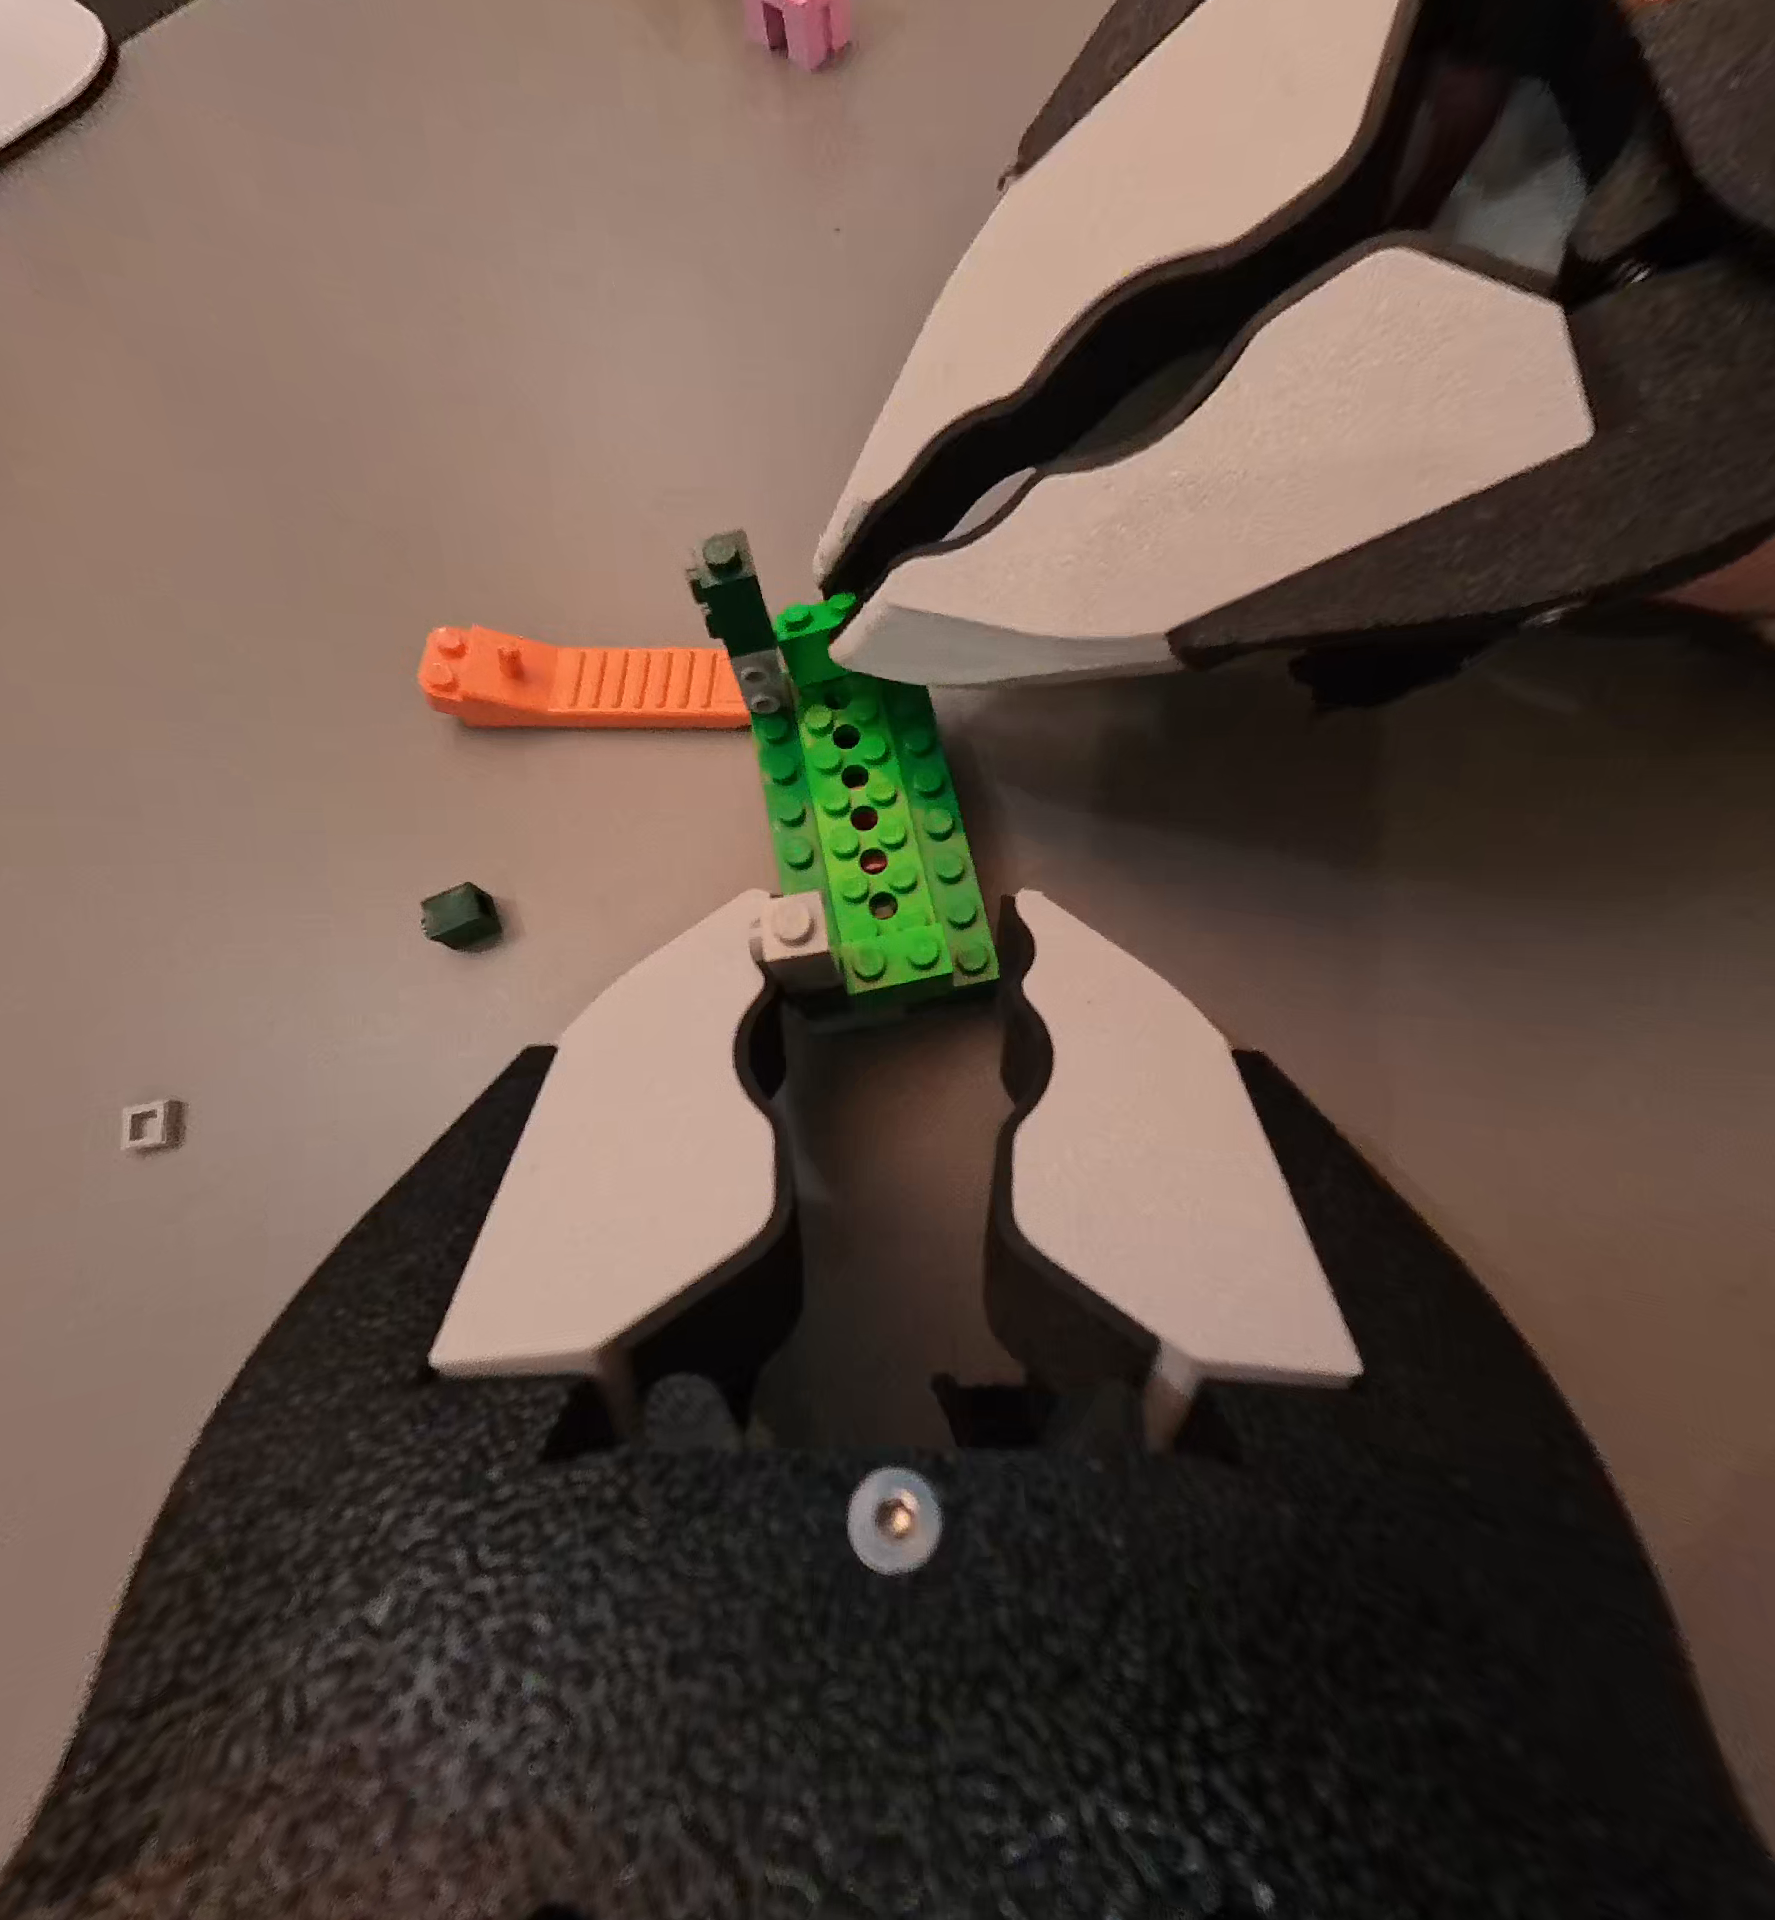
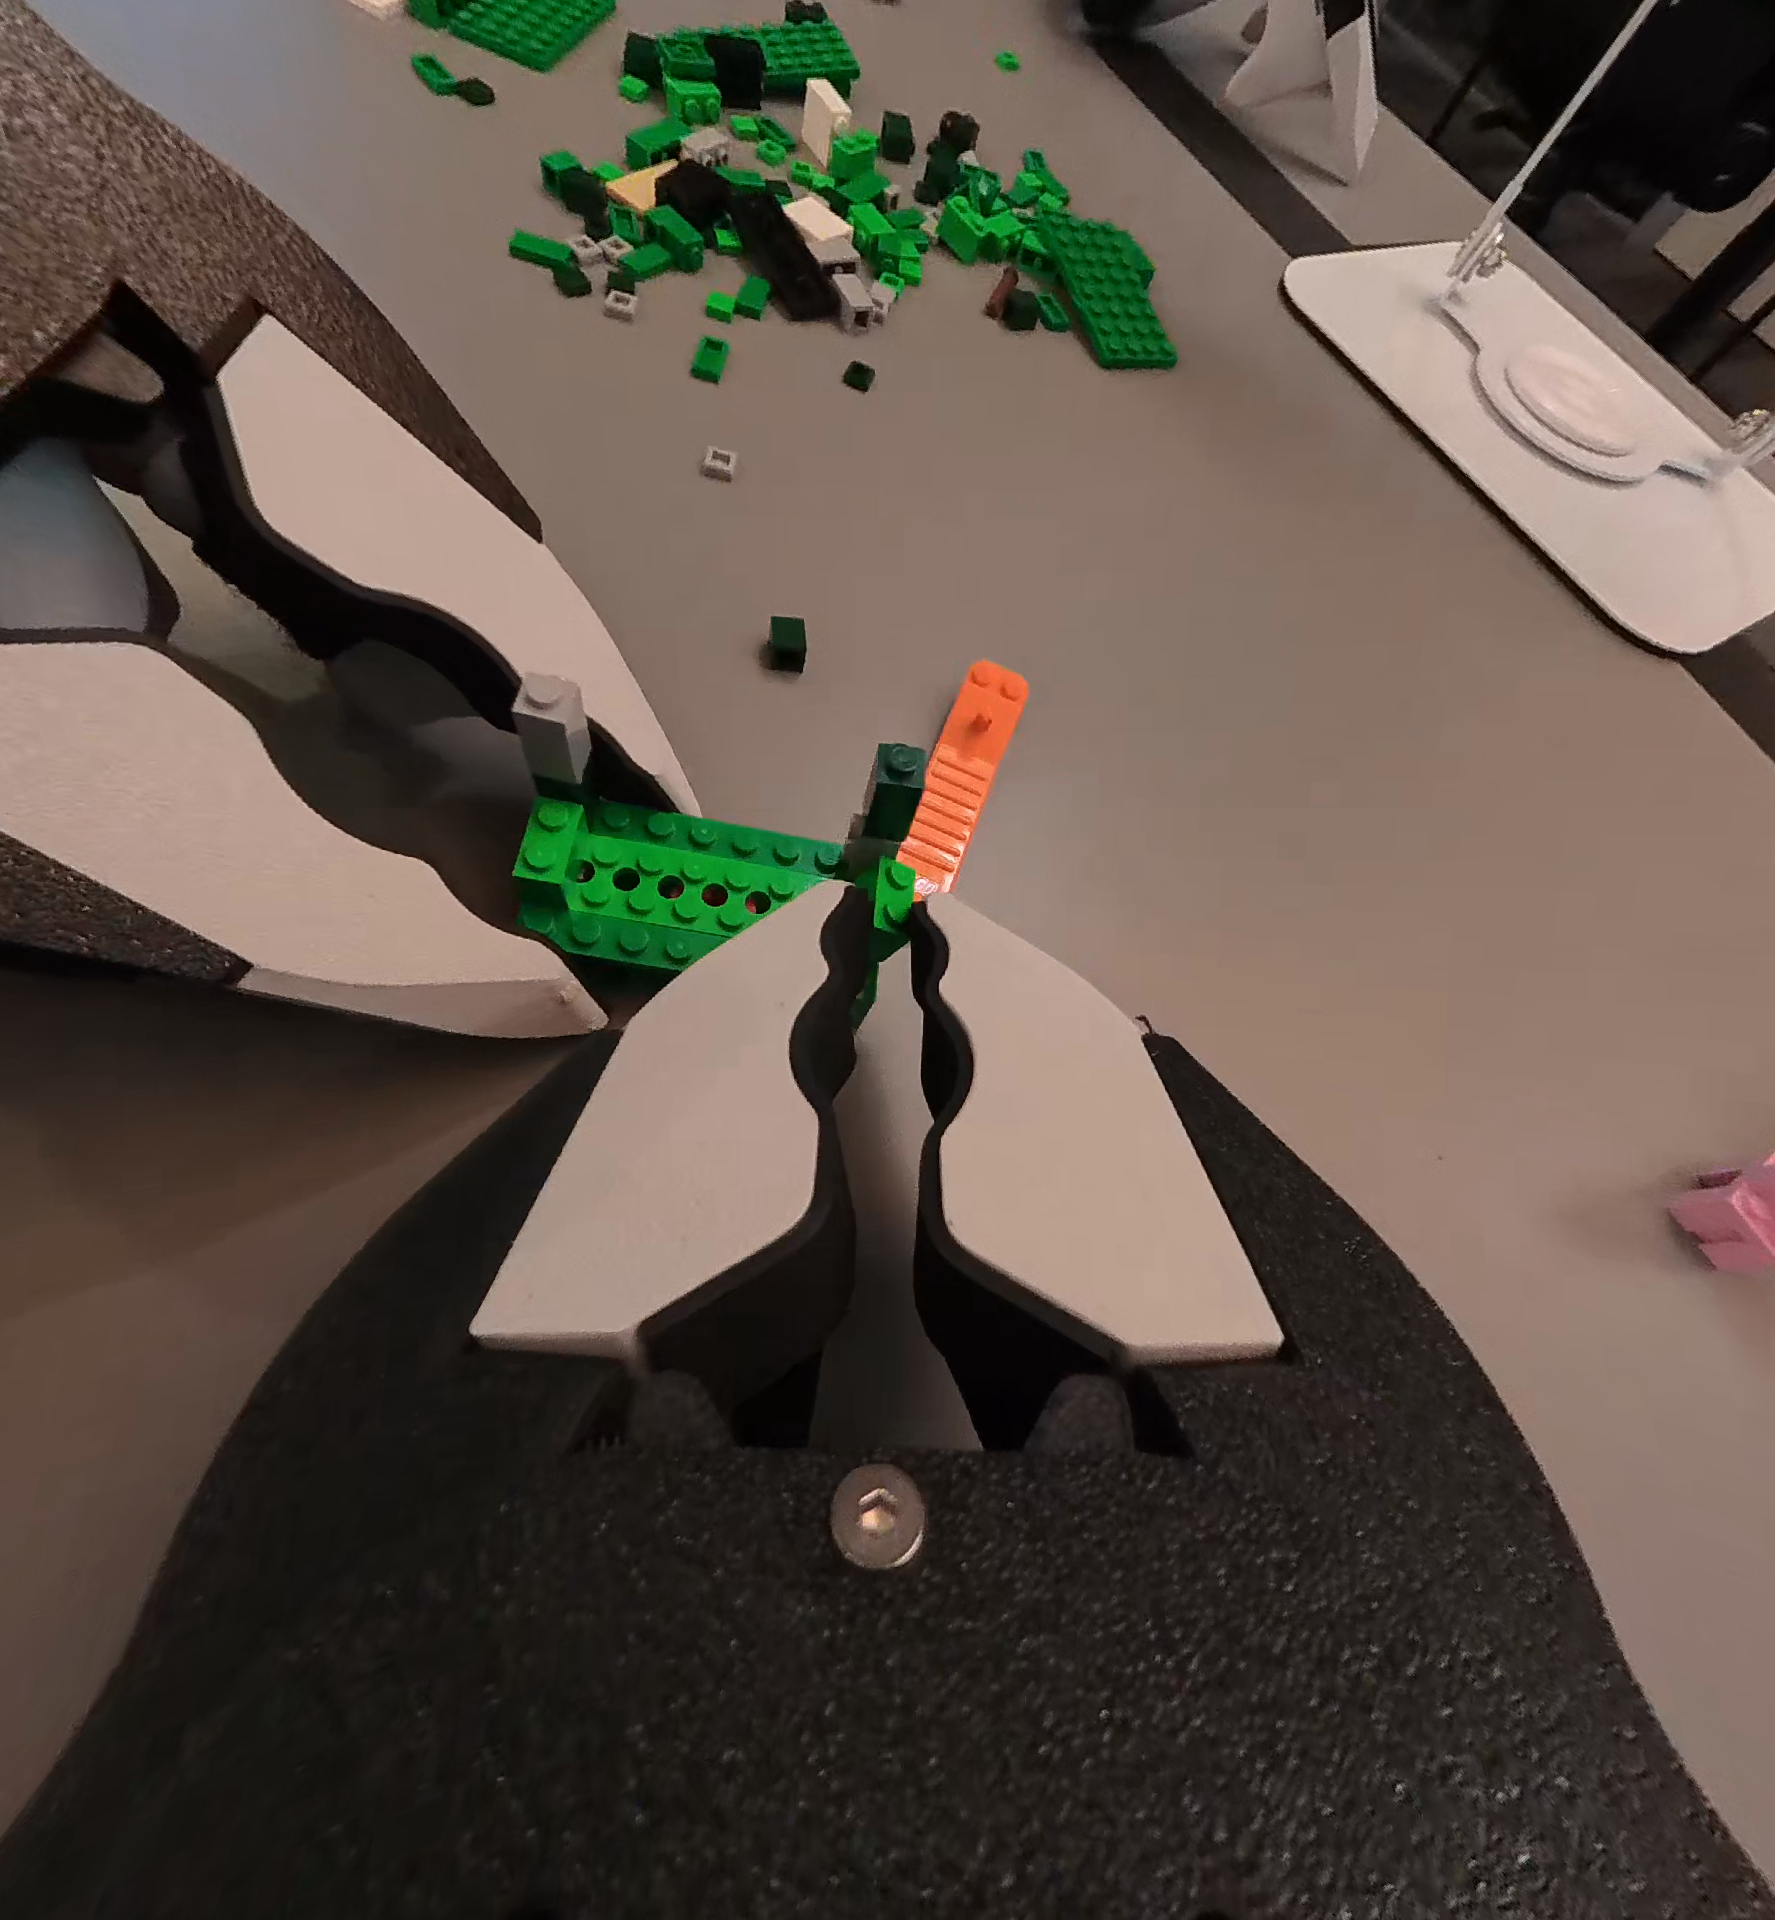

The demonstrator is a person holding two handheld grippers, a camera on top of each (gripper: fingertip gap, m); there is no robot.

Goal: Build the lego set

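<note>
1. Green lego assembly lies on the grey tabletop, a studded plate stack with a row of holes down its middle; a dark green post rises at its far end and a grey brick at its near end.
2. Your left hand-held gripper is spread around the near end, fingers against both sides.
3. Your right hand-held gripper pinches a small bright green brick at the far end.
4. Orange brick separator lies just beside the post.
5. Loose dark green brick sits apart; the parts pile lies farther off.
</note>
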